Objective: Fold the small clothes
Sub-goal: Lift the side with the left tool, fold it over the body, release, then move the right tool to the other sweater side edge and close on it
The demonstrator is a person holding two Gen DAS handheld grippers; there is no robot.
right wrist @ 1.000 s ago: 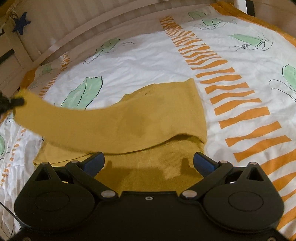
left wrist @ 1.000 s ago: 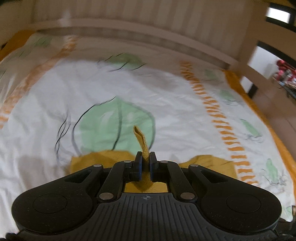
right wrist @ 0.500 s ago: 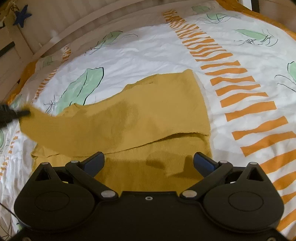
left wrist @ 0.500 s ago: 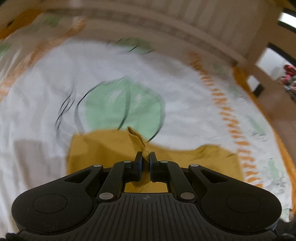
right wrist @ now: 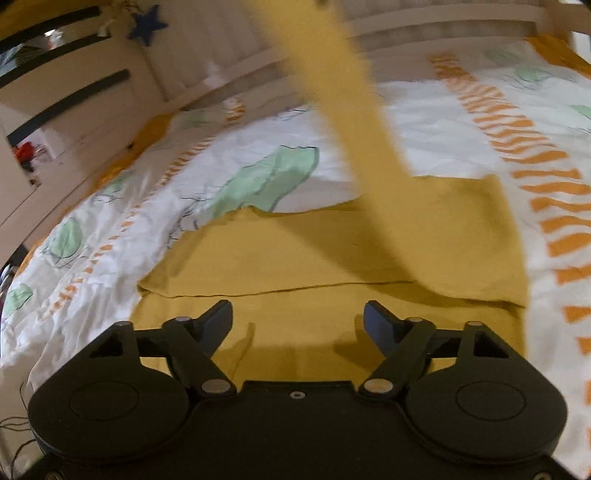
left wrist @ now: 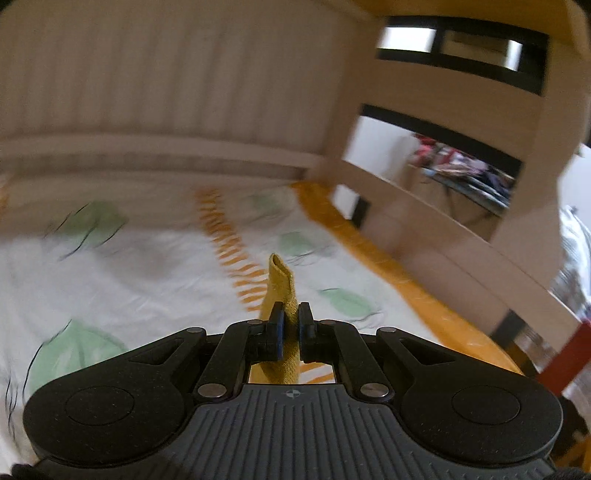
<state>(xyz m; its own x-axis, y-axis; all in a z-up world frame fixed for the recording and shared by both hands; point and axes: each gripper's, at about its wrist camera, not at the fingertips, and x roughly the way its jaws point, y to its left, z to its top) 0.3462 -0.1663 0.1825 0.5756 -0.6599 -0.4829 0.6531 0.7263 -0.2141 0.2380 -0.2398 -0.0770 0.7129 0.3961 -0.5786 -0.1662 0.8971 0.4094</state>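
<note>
Raised since earlier, left tool (left wrist: 290, 325) clamps mustard-yellow knit garment (right wrist: 332, 266); right tool (right wrist: 297, 317), closing, grips nothing above it. Leaf-printed white bedsheet (right wrist: 258, 147); slatted headboard (left wrist: 166, 85) at 12 o'clock.

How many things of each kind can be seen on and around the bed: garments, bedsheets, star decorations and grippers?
Garments: 1, the mustard garment
Bedsheets: 1, the leaf-print sheet
Star decorations: 1, the blue star
Grippers: 2, the left gripper, shut on the garment's strip, and the right gripper, jaws closing with nothing between them
Total: 5
</note>
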